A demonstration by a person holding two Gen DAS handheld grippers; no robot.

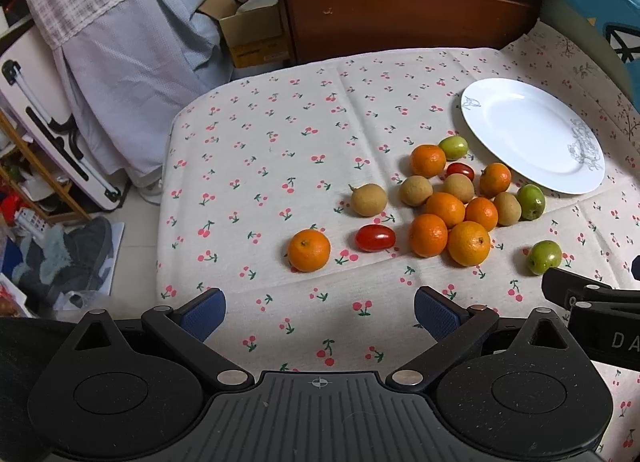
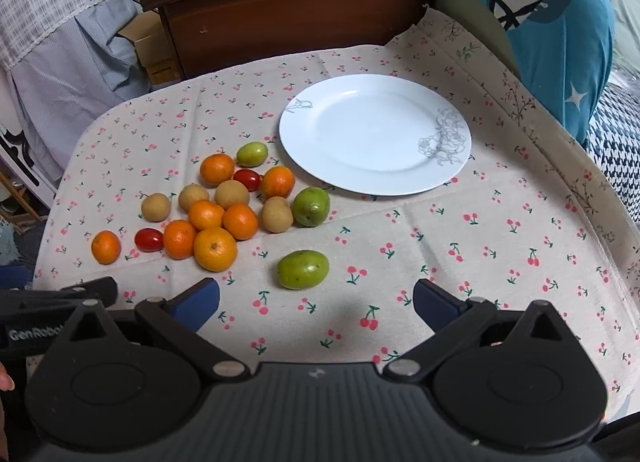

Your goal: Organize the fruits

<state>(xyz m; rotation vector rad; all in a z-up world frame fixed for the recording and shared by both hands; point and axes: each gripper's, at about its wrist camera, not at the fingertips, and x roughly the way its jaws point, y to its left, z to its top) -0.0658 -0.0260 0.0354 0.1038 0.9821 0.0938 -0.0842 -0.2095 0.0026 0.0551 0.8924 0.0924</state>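
A cluster of fruit lies on the cherry-print cloth: several oranges (image 1: 468, 243) (image 2: 215, 248), brown longans (image 1: 368, 200) (image 2: 155, 206), two red cherry tomatoes (image 1: 375, 237) (image 2: 149, 239) and three green fruits (image 1: 543, 257) (image 2: 303, 269). An empty white plate (image 1: 532, 134) (image 2: 375, 134) sits beyond them. My left gripper (image 1: 320, 312) is open and empty, short of a lone orange (image 1: 309, 249). My right gripper (image 2: 316, 304) is open and empty, just short of the nearest green fruit.
A dark wooden cabinet (image 1: 400, 2) stands behind the table. A blue cushion (image 2: 552, 30) leans at the right. Clutter and a covered rack (image 1: 100, 22) are to the left, past the table edge. The right gripper's body (image 1: 592, 302) shows at the left wrist view's right edge.
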